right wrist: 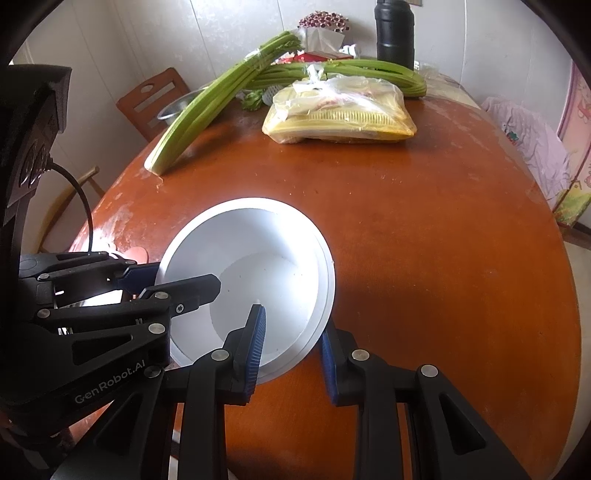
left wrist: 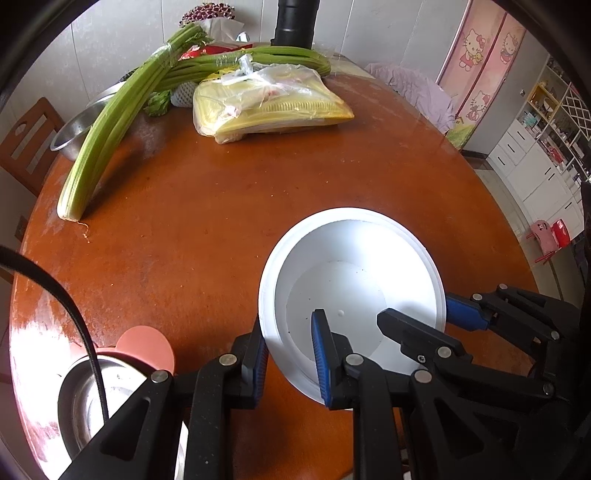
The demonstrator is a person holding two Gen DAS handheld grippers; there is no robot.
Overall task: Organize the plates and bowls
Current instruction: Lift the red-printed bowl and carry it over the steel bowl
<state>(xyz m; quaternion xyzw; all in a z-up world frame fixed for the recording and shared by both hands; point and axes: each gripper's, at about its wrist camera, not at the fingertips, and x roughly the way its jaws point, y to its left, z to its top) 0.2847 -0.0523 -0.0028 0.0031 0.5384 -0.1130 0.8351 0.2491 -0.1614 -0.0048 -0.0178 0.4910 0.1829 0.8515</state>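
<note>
Both hand-held grippers, left (left wrist: 288, 354) and right (right wrist: 291, 347), clamp my white bowl's (left wrist: 351, 280) rim; steel bowl (left wrist: 85, 398) waits, stacking not done.

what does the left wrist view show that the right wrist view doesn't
Only the left wrist view: a steel bowl at the near table edge with a pink disc at its rim, plus white cabinets and cartoon cat door panels.

Only the right wrist view: the top of the black flask and the left gripper's camera housing.

Both: the white bowl on the orange table, clamped on its rim by the left gripper and the right gripper, the celery and the bagged yellow tray.
</note>
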